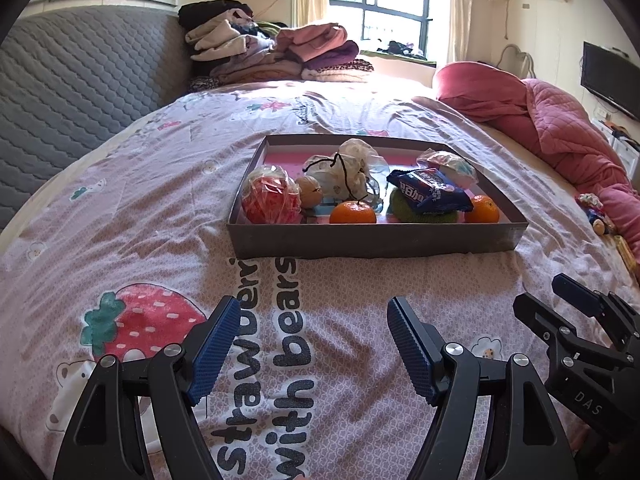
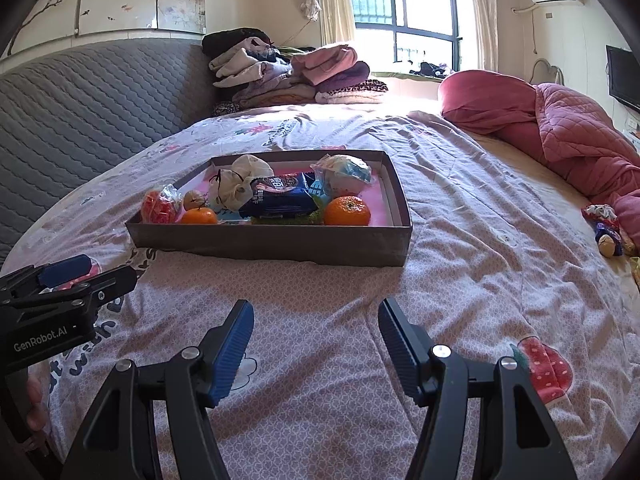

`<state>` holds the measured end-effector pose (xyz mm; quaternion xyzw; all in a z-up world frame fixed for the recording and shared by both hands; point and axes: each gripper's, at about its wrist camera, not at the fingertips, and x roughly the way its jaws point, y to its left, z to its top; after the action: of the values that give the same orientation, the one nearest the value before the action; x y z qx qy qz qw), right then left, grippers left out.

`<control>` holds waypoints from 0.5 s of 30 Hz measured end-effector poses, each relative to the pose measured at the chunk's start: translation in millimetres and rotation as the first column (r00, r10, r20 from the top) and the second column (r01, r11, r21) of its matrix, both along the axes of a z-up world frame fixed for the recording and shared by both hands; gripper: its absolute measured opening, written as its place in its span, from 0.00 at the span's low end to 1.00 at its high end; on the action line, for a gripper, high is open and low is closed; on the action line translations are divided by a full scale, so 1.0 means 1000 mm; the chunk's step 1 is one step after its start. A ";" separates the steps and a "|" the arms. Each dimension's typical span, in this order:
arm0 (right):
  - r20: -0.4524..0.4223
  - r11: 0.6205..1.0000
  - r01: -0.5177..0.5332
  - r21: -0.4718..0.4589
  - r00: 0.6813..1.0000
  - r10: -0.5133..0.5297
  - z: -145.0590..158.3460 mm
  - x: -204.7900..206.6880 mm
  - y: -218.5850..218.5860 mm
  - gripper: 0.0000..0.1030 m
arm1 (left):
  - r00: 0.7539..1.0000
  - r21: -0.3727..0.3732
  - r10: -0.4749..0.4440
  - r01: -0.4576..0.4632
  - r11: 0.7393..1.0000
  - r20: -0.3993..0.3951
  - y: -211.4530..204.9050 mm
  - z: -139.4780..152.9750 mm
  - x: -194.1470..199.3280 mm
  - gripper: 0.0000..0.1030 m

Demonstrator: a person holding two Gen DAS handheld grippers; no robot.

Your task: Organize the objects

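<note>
A shallow grey box (image 1: 376,240) (image 2: 272,245) with a pink floor sits on the bed. Inside lie two oranges (image 1: 353,213) (image 2: 347,211), a blue snack packet (image 1: 428,191) (image 2: 280,197) on a green pad (image 1: 424,214), a red bagged item (image 1: 271,199) (image 2: 159,208), a white drawstring pouch (image 1: 344,172) (image 2: 236,184) and a bagged white-and-blue item (image 1: 452,168) (image 2: 344,174). My left gripper (image 1: 310,312) hovers open over the bedspread, short of the box, nothing between its fingers. My right gripper (image 2: 316,312) is open and empty too, beside it.
The bedspread (image 1: 160,208) carries strawberry and bear prints. Folded clothes (image 1: 272,52) are stacked at the headboard end, a pink quilt (image 1: 560,120) is bunched on the right, and a small doll (image 2: 606,228) lies near it. A grey padded headboard (image 1: 72,80) runs along the left.
</note>
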<state>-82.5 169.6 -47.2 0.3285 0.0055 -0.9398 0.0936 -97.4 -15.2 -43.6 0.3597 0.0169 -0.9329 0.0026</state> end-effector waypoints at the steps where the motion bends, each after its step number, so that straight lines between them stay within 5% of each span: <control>1: 0.001 1.000 -0.002 -0.001 1.000 0.002 -0.001 0.000 0.000 0.62 | 1.000 0.001 0.000 0.000 1.000 0.001 0.000 -0.001 0.001 0.75; 15: 0.017 1.000 0.008 -0.012 1.000 -0.008 -0.006 0.000 0.004 0.62 | 1.000 -0.006 0.005 -0.005 1.000 0.019 -0.002 -0.008 0.002 0.75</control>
<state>-82.6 173.3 -53.4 0.3361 -0.0022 -0.9373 0.0920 -95.1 -17.5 -51.5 0.3685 0.0150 -0.9295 0.0059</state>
